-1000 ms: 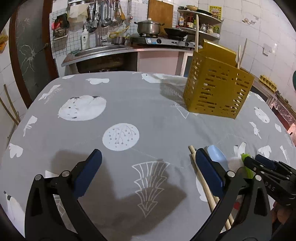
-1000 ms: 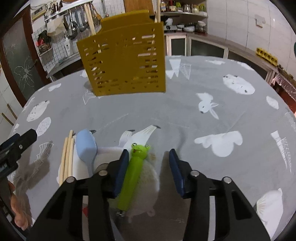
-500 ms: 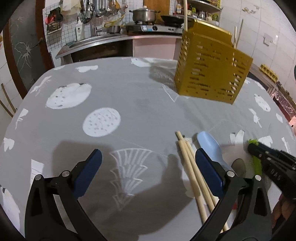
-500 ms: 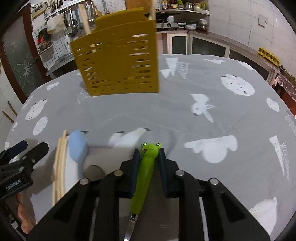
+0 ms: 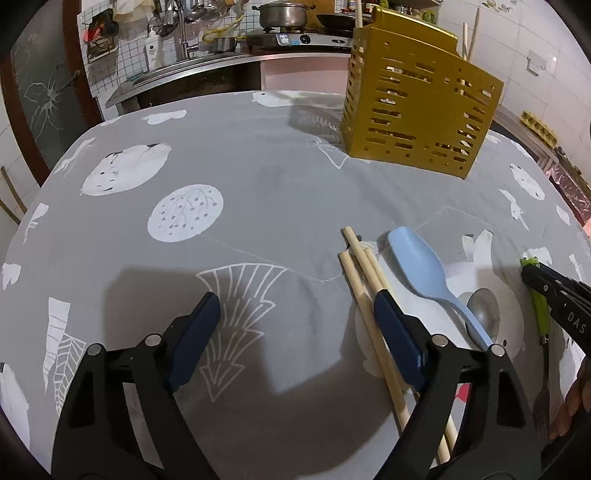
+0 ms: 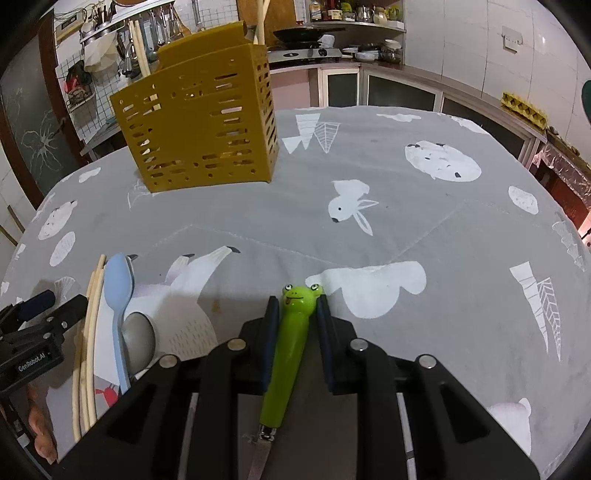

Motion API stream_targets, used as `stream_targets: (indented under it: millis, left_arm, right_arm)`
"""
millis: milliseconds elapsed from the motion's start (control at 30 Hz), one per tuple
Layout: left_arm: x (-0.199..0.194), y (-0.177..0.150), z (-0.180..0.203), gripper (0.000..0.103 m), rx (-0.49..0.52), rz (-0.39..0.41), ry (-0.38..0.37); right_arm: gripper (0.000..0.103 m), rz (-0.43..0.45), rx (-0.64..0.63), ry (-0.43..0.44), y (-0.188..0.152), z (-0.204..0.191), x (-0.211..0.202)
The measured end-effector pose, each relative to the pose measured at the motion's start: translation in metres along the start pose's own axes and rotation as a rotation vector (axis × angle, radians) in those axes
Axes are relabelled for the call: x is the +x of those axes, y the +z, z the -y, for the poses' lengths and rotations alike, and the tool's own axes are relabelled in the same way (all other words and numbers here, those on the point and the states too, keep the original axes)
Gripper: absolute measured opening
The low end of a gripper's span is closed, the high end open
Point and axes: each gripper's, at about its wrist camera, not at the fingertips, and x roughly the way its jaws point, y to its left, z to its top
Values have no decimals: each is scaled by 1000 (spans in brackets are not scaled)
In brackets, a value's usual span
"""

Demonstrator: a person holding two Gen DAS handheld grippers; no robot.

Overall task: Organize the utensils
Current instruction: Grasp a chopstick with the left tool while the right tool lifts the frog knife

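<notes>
My right gripper [image 6: 294,308] is shut on the green frog-handled utensil [image 6: 290,339], low over the grey tablecloth; it also shows at the right edge of the left wrist view [image 5: 537,314]. My left gripper [image 5: 295,314] is open and empty, its right finger over the wooden chopsticks [image 5: 364,280]. A light blue spoon [image 5: 421,269] and a metal spoon [image 5: 482,315] lie beside the chopsticks; all three show in the right wrist view: chopsticks [image 6: 88,332], blue spoon [image 6: 118,288], metal spoon [image 6: 138,339]. The yellow slotted utensil holder [image 6: 201,125] stands at the far side, with sticks in it.
The table is covered by a grey patterned cloth [image 5: 258,184]. Behind it are a kitchen counter with sink [image 5: 192,70] and a stove with a pot [image 5: 282,16]. Cabinets [image 6: 402,96] line the right wall.
My right gripper has closed on the green frog-handled utensil. My left gripper has moved right, toward the chopsticks, and stays open.
</notes>
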Motion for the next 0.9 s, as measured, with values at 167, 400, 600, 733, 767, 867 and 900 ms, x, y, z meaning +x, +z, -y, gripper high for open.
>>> stream_targets:
  millis: [167, 400, 600, 733, 767, 867, 900]
  left_arm:
    - [6, 5, 14, 66, 34, -13, -6]
    - [13, 20, 23, 33, 27, -21, -24]
    - [17, 28, 22, 8, 6, -36, -68]
    - [17, 29, 22, 5, -3, -28, -88]
    - [15, 29, 21, 5, -10, -26, -103]
    - [8, 31, 21, 5, -9, 0, -116]
    - [4, 32, 21, 5, -9, 12, -122]
  right_arm:
    - [21, 1, -1, -7, -1, -1, 0]
    - [21, 2, 7, -2, -1, 1, 0]
    - [20, 8, 20, 11, 1, 3, -1]
    - [20, 23, 23, 11, 2, 4, -6]
    - [20, 31, 27, 14, 3, 5, -9]
    - [19, 60, 38, 20, 7, 8, -18]
    - [19, 68, 41, 23, 9, 9, -20]
